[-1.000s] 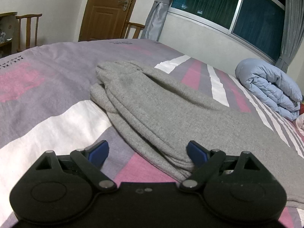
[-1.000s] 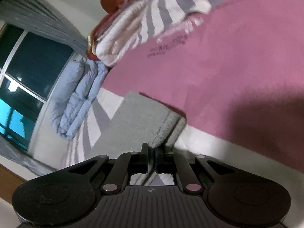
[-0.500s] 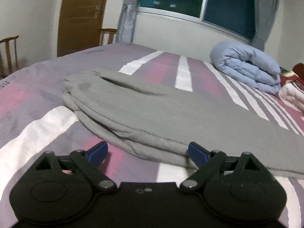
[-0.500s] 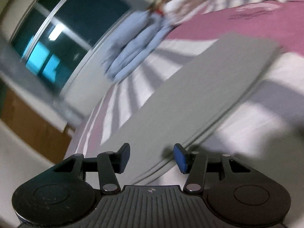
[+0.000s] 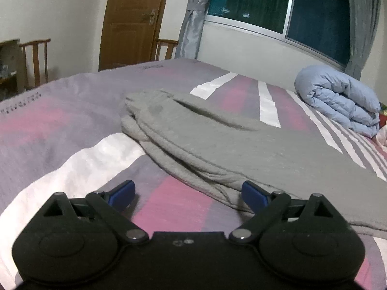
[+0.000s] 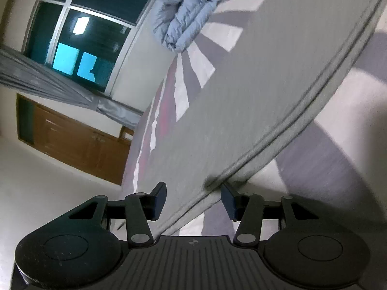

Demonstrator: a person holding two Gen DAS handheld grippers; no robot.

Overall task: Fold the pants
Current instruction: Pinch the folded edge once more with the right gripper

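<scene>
Left claw (image 5: pixel 187 193): jaws stand wide and are opening more; nothing is grasped. The blue pad on its right side is just beside the near edge of the pants, the other pad is over the bedcover.
Right claw (image 6: pixel 193 199): released, jaws about half apart. The folded edge of the pants lies between the pads, but they do not press on it.
Gray pants (image 5: pixel 254 149): spread flat on the bed, doubled in layers; the layered edge shows in the right wrist view.
Bedcover (image 5: pixel 60 125): pink, purple and white stripes.
Blue quilt (image 5: pixel 338 99): rolled, on the far side of the bed, well apart from the pants.
Door (image 5: pixel 130 21): wooden, closed, behind the bed.
</scene>
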